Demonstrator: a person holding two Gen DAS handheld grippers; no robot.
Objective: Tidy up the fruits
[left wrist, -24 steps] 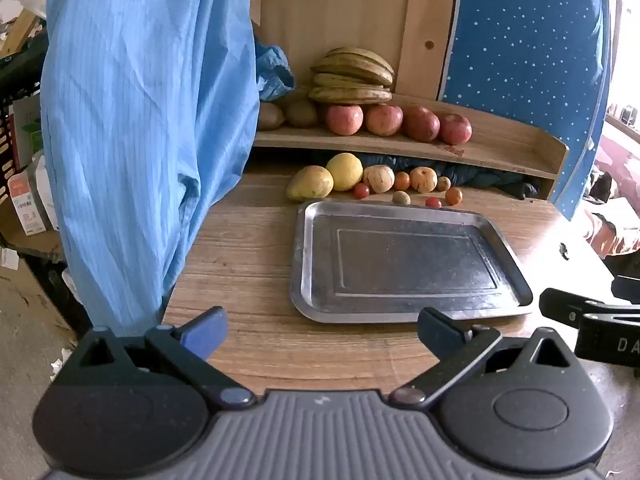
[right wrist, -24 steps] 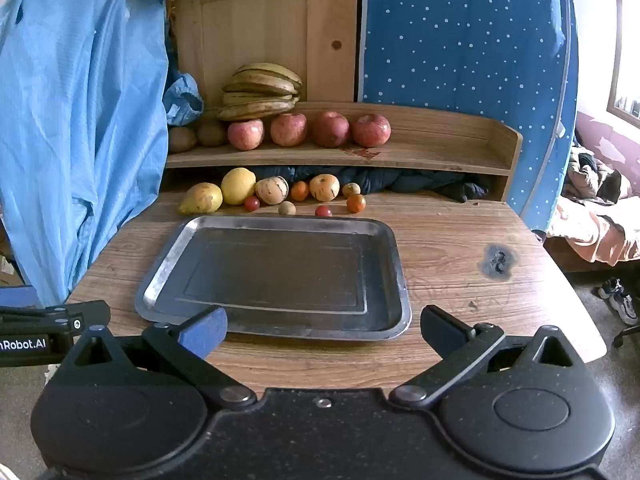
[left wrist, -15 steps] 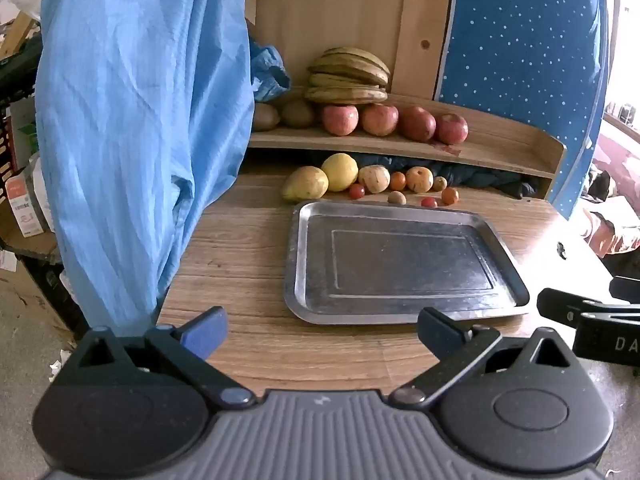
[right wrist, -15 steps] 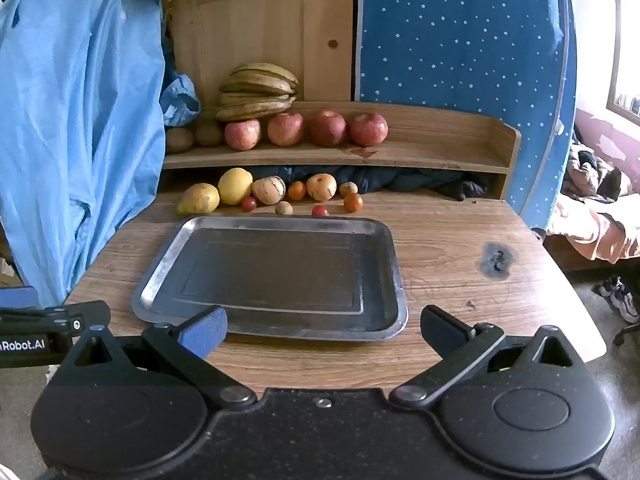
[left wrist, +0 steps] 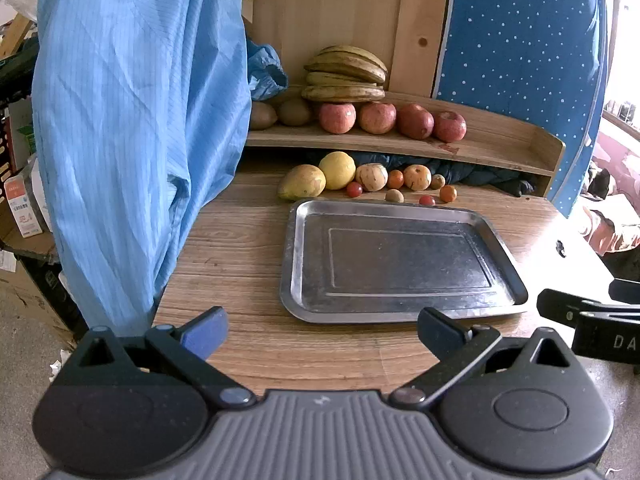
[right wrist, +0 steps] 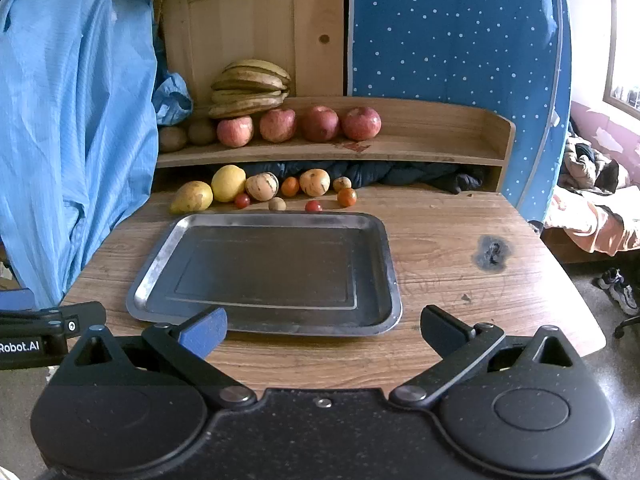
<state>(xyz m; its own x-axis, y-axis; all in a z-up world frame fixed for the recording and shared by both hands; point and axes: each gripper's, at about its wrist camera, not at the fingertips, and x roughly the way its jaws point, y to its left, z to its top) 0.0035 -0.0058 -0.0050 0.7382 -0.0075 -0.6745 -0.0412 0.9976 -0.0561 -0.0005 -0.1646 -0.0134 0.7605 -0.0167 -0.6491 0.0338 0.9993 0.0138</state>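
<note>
An empty metal tray (left wrist: 504, 256) (right wrist: 384, 248) lies on the wooden table. Behind it sits a row of fruit: a mango (left wrist: 302, 182) (right wrist: 192, 197), a lemon (left wrist: 338, 170) (right wrist: 228, 183), striped melons (right wrist: 262, 186), small oranges and tomatoes (right wrist: 347, 197). Apples (left wrist: 376, 118) (right wrist: 320, 123) and bananas (left wrist: 344, 74) (right wrist: 250, 86) rest on the shelf above. My left gripper (left wrist: 320, 326) is open and empty at the table's near edge, left of the tray's front. My right gripper (right wrist: 322, 326) is open and empty over the tray's near rim.
A blue garment (left wrist: 132, 120) (right wrist: 72, 120) hangs at the table's left side. A wooden shelf (right wrist: 440, 152) with dark cloth under it runs along the back. A dark burn mark (right wrist: 492, 252) is right of the tray. A blue dotted panel (right wrist: 452, 40) stands behind.
Both grippers have drawn back slightly from the table; the tray and fruit look a little farther away. Nothing was grasped.
</note>
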